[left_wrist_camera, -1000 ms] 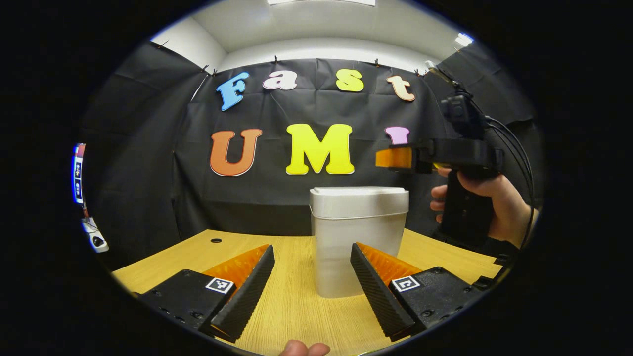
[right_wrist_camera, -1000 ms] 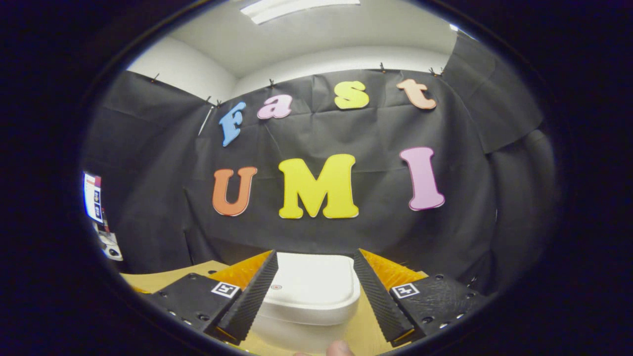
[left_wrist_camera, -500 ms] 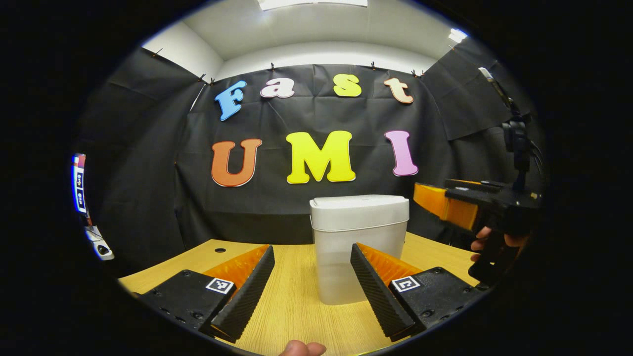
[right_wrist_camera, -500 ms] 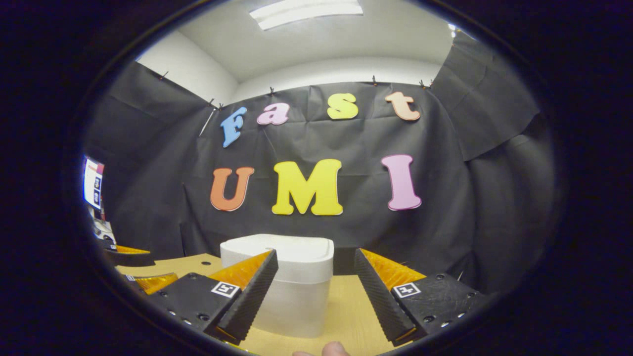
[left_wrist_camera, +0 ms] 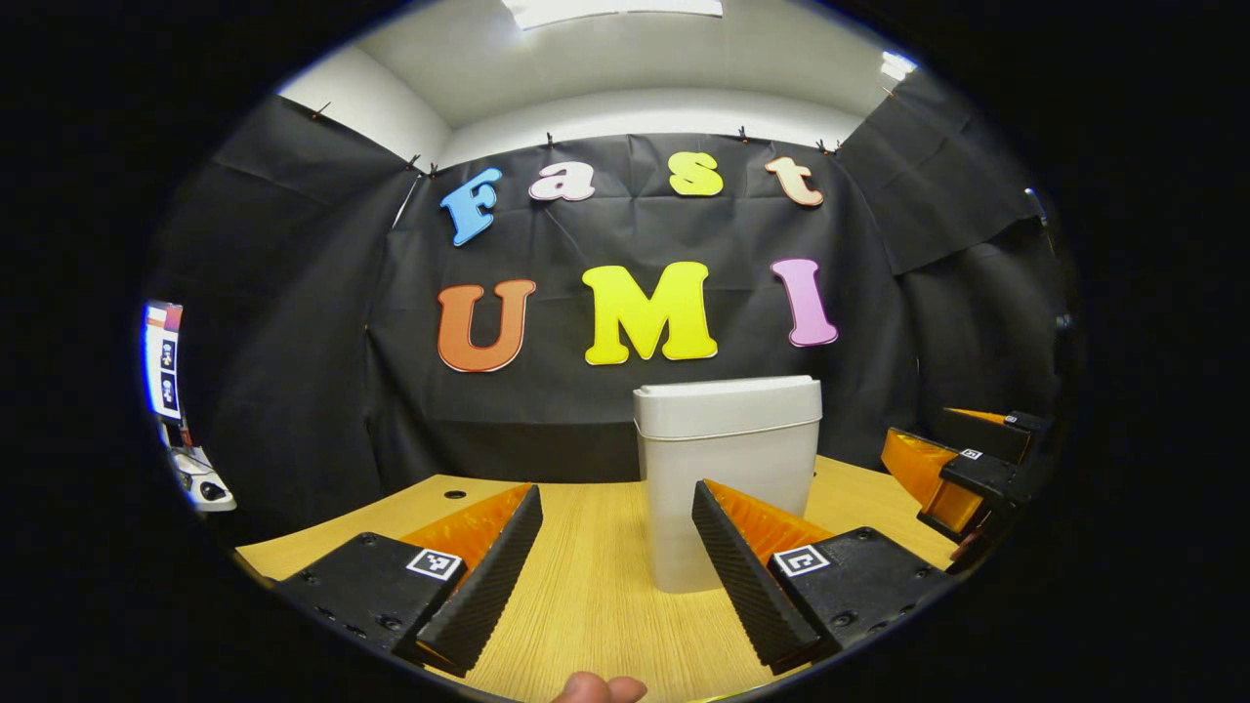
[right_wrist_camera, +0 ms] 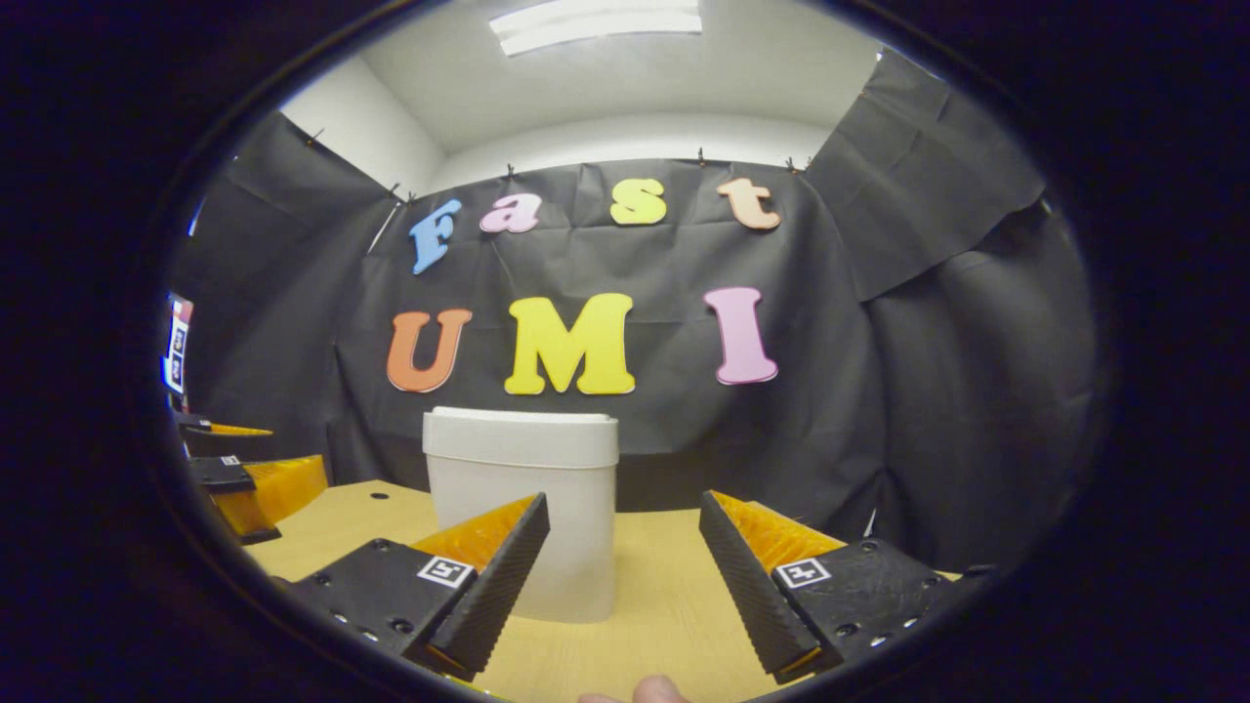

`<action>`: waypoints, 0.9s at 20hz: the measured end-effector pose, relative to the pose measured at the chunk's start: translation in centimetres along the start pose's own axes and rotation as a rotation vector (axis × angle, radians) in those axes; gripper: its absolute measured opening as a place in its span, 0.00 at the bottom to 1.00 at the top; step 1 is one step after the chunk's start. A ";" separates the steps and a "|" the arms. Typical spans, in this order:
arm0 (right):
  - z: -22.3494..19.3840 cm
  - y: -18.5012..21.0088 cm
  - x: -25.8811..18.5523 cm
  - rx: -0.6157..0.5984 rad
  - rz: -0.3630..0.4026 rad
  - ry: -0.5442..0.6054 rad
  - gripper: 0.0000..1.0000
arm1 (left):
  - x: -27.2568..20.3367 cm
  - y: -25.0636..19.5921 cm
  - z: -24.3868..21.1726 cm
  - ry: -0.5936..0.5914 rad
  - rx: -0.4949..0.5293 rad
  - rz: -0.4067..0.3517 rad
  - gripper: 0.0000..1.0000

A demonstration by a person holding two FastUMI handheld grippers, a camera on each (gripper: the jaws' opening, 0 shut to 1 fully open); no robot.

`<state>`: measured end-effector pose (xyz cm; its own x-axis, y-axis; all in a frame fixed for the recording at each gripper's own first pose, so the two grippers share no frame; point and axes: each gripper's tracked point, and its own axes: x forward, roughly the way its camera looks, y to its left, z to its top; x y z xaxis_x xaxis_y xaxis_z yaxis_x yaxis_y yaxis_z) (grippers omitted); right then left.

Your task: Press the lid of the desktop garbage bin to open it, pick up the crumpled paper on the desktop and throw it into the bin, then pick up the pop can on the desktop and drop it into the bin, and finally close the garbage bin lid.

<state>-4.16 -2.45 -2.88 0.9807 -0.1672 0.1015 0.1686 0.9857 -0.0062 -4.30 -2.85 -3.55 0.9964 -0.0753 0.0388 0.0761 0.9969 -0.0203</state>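
Step in hand: the bin's lid lies flat and closed and neither gripper holds anything, so I judge the closing done, or the opening press not begun; I cannot tell which.
Doing it well: if a press is due, come down squarely on the lid's top, push straight, and lift clear at once so the light bin does not skid or tip.
Left gripper (left_wrist_camera: 617, 571): low over the table, fingers spread wide with nothing between them; the bin stands beyond the gap, a little toward its right finger.
Table (left_wrist_camera: 586, 605): pale wood grain, bare around the bin as far as I can see; a small dark hole sits near the far left edge.
Bin (left_wrist_camera: 728, 483): upright near the middle of the table, close to the black cloth wall, touching neither gripper.
Bin's look: white and matte, a rounded box tapering slightly downward, capped by a broader lid (left_wrist_camera: 728, 405) with a smooth flat top.
Paper and can: I see neither on the table.
Right gripper (right_wrist_camera: 625, 576): off to the bin's right and apart from it, fingers spread and empty, held low near the table.
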 end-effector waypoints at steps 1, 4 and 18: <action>0.0 0.3 -0.2 -0.012 0.002 -0.002 0.96 | -0.1 0.1 -0.1 -0.001 -0.004 0.001 1.00; 0.5 1.0 -0.6 -0.023 0.002 -0.014 0.96 | -0.6 0.6 -0.1 -0.017 -0.009 0.006 1.00; -0.2 3.0 -1.7 -0.071 0.017 -0.010 0.94 | -1.4 -0.3 -1.1 -0.002 -0.006 -0.038 1.00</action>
<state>-5.31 0.81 -3.29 0.9825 -0.1498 0.1104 0.1589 0.9842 -0.0782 -5.67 -3.08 -4.66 0.9927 -0.1128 0.0416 0.1139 0.9932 -0.0246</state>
